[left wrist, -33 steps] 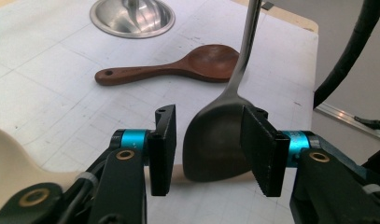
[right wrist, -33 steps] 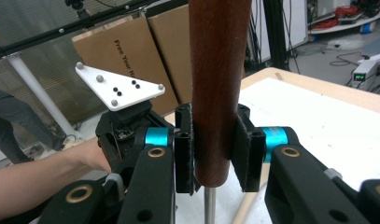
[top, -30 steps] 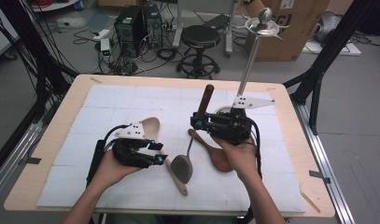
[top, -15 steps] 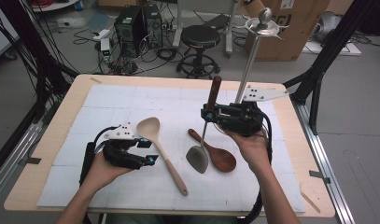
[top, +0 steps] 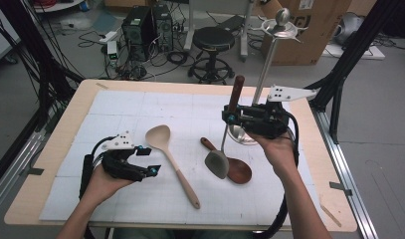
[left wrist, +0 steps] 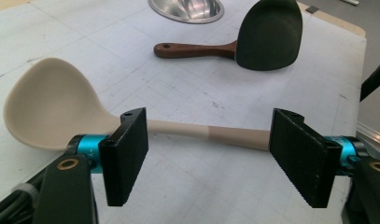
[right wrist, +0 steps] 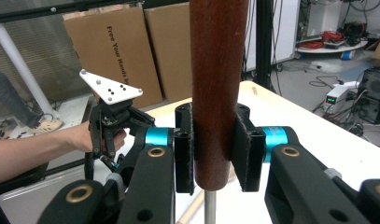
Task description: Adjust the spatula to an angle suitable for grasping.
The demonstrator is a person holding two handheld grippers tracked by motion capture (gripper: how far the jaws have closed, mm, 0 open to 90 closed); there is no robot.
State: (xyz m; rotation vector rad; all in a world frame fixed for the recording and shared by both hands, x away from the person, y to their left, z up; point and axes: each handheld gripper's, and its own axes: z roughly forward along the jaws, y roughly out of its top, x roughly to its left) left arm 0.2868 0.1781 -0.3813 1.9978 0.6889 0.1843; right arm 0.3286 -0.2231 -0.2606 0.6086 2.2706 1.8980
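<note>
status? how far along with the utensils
Done: the left tool, whose jaws have just been opening, stands open, with the cream spoon flat on the mat. In hand: the right tool clamps the spatula's brown handle, head hanging above the wooden spoon. Left: presumably hanging it on the rack; both spoons still lie on the mat.

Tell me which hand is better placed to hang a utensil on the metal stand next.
Right. The right tongs grip the spatula by its wooden handle, raised beside the stand. The left tongs, just opening, are empty near the pale spoon.
</note>
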